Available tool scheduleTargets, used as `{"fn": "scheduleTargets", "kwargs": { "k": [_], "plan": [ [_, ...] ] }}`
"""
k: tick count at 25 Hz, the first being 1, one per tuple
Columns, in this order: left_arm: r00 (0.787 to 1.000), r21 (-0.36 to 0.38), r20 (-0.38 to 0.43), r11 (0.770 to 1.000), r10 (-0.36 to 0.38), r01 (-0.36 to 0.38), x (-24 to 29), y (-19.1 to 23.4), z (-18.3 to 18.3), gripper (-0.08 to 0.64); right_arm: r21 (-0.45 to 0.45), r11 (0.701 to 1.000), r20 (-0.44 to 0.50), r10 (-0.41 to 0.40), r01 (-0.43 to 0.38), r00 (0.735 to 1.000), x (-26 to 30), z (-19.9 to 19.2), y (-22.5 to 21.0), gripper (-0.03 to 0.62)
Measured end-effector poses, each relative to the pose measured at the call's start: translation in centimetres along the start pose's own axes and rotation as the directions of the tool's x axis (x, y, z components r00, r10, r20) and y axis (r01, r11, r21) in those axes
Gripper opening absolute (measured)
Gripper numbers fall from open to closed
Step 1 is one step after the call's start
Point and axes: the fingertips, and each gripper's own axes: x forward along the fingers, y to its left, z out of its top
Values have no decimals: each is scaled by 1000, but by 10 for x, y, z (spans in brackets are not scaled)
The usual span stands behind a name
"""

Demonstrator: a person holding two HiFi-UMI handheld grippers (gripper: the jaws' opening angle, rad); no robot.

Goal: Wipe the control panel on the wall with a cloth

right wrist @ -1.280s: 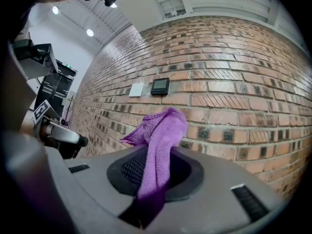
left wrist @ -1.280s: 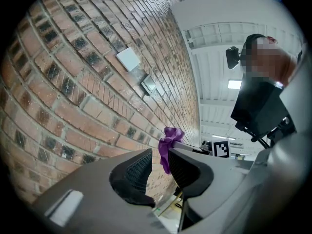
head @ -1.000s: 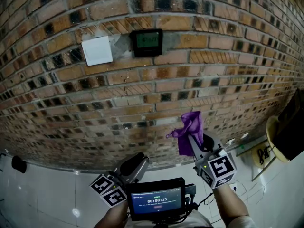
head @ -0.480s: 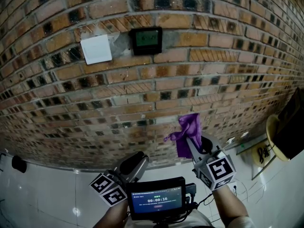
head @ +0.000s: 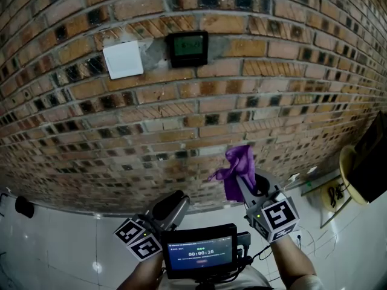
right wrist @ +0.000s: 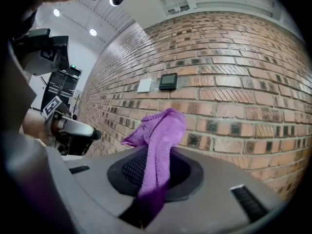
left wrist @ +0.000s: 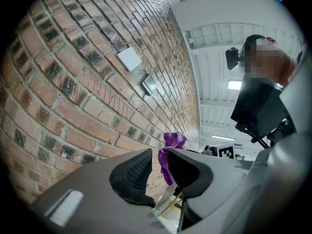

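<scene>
Holding the cloth (head: 237, 168), the right gripper (head: 244, 185) has its jaws clenched on the lower part of the purple fabric. The upper part stands free above the jaw tips and flops to one side. The left gripper (head: 172, 205) sits lower and to the left, well apart from the cloth. Its jaws are released with a narrow gap, and nothing is lodged between them (the purple seen through that gap is the cloth held beyond them).

The control panel (head: 187, 48) is mounted high on the brick wall (head: 284, 101), well above the cloth and to its left. Only bare brick courses lie between the two. A white plate (head: 123, 60) is fixed just beside the panel on its left, with a patch of grey mortar between them. Their edges do not touch. Whether the cloth touches the brick cannot be told.

Count:
- two grippers
- one cloth
- one dark panel with a greenish display
- one white plate
- one small screen (head: 201, 255) carried low between the person's forearms

The wall is rough brick in mixed orange and dark tones, with pale joints. At its foot runs a glossy white tiled floor (head: 60, 246). The gripper views show a white ceiling with lamps lit.
</scene>
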Motion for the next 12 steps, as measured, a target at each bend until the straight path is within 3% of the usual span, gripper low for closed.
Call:
{"fn": "scheduleTargets", "kwargs": {
  "k": [12],
  "plan": [
    [1000,2,-3,1000,0,0,0,-1,0,95,2,1000,-13,10,-10,1000,-1,-3,3,80]
  ]
}}
